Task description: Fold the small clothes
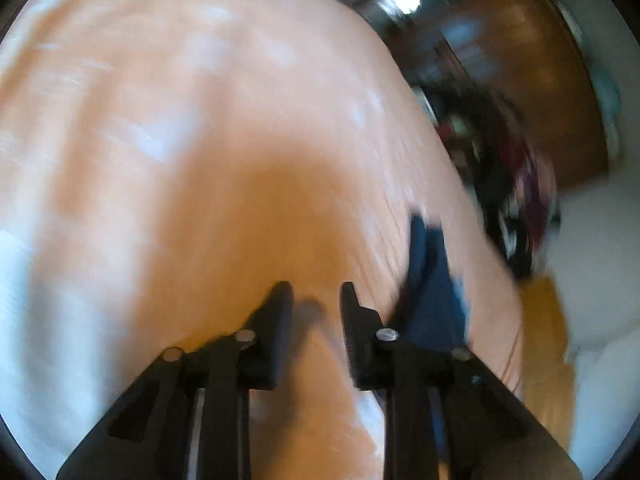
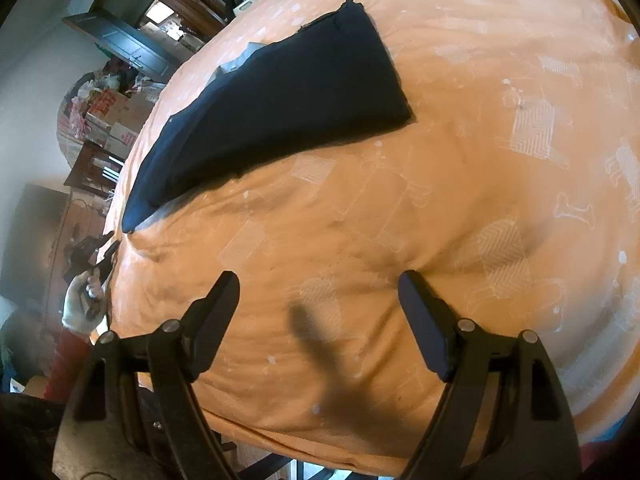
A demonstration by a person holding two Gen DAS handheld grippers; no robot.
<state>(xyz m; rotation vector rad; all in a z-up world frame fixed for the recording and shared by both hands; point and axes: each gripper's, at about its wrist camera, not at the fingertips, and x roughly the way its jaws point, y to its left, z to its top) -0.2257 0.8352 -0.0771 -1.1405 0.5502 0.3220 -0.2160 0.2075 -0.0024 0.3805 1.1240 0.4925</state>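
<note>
The dark navy garment [image 2: 276, 108] lay flat on the orange bedspread [image 2: 460, 200], toward its far left part in my right wrist view, well apart from my right claw [image 2: 319, 294]. It read to me as an already folded piece: a long tapering slab with clean straight edges and a doubled thickness along the near side (though I could not tell what kind of clothing it was). A bit of pale fabric or a label peeked out along its far edge.

From the left wrist view, which was heavily blurred, I saw only a corner of the same navy cloth [image 1: 432, 292] just beside the right finger of my left claw [image 1: 316, 294]; nothing sat between the fingers. That claw stood at a narrow gap, holding nothing. My right claw was spread wide over bare bedspread, also holding nothing.

I judged the fold on this piece to be largely done, perhaps wanting one more fold across its length or just a tidy. No other loose clothes showed on the bed, so I could not say what was left.

Beyond the bed edge I saw a gloved hand [image 2: 82, 304] on the other handle, stacked boxes [image 2: 108, 120] and dark wooden furniture [image 2: 120, 44].
</note>
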